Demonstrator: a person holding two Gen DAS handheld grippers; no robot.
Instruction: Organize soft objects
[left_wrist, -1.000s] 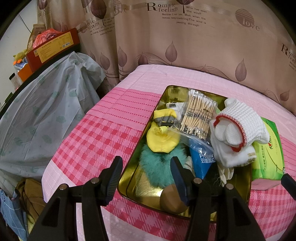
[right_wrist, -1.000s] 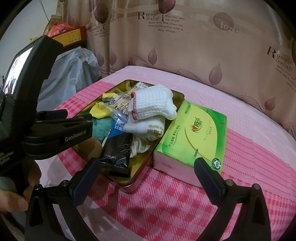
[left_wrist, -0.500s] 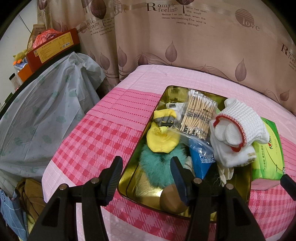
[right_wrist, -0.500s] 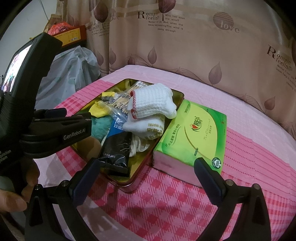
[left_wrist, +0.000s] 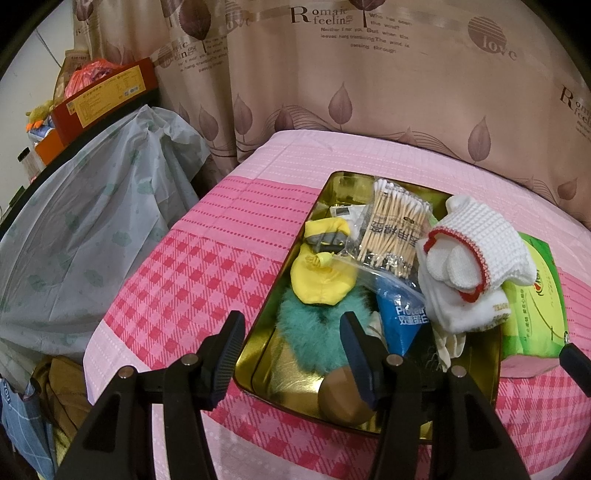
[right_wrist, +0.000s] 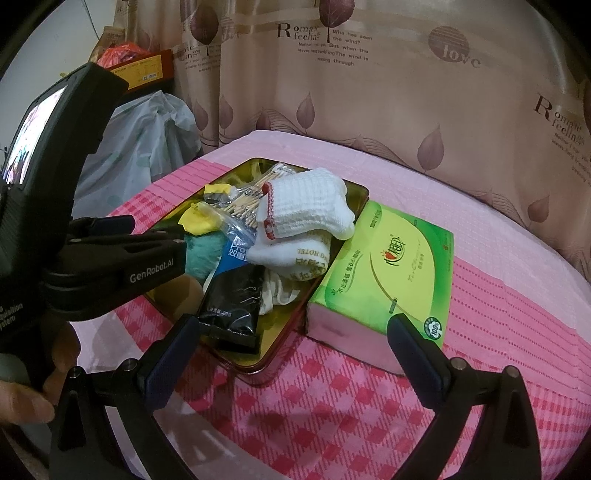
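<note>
Both grippers hover with fingers spread, gripping nothing: left gripper over the near end of the gold tin tray, right gripper in front of the green tissue pack. White socks lie piled in the tray atop cotton swabs, yellow sock, teal pompom. Tissue pack sits just beside the tray on the pink checked desk.

The curtain bears "Romantic feelings", "love" and small lines such as "Who has seen the wind?". The left gripper arm reads "GenRobot.AI". A white sock shows "HOTEL" upside down. The green tissue pack carries a "100%" seal.
</note>
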